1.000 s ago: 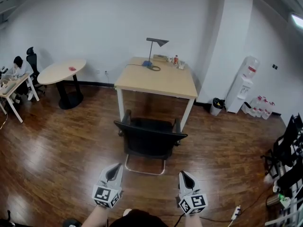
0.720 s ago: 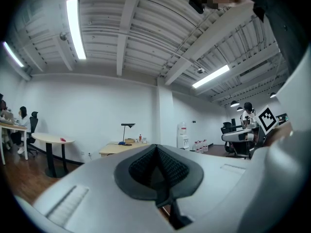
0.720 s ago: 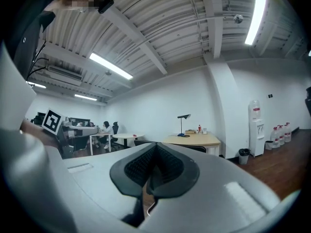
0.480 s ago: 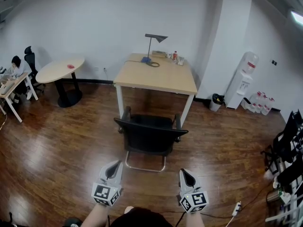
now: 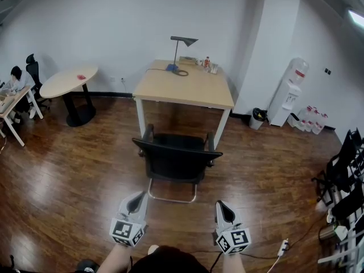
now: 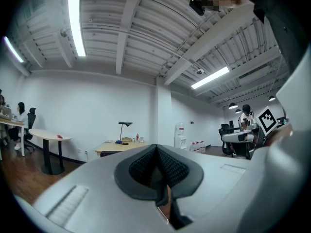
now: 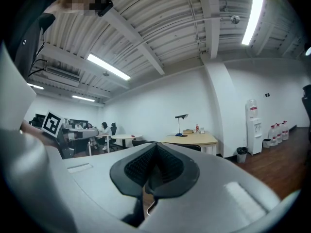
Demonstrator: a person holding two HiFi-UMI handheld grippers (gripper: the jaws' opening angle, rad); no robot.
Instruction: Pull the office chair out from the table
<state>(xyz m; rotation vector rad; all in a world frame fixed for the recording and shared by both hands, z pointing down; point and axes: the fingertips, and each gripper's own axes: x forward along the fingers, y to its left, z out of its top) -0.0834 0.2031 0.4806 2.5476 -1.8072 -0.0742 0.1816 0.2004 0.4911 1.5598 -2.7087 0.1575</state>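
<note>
Open-plan office, by our reading. We note a pale rectangular table [image 5: 187, 90] against the white wall, a desk lamp [image 5: 183, 40] at its far edge and a black office chair [image 5: 176, 161] at its near side. To the left we see a round table [image 5: 68, 81], and past it a person [image 5: 12, 75] seated at another desk [image 5: 8, 104]. Along the right wall we log a water dispenser [image 5: 289, 92], spare bottles [image 5: 311, 119] and a waste bin [image 5: 259, 117]. The floor [image 5: 68, 169] is dark wood. Overhead we see strip lights [image 6: 75, 25] on a beamed ceiling [image 6: 131, 18].

Glossy wooden floor [image 5: 62, 169] (chair [image 5: 176, 165] matt)
</note>
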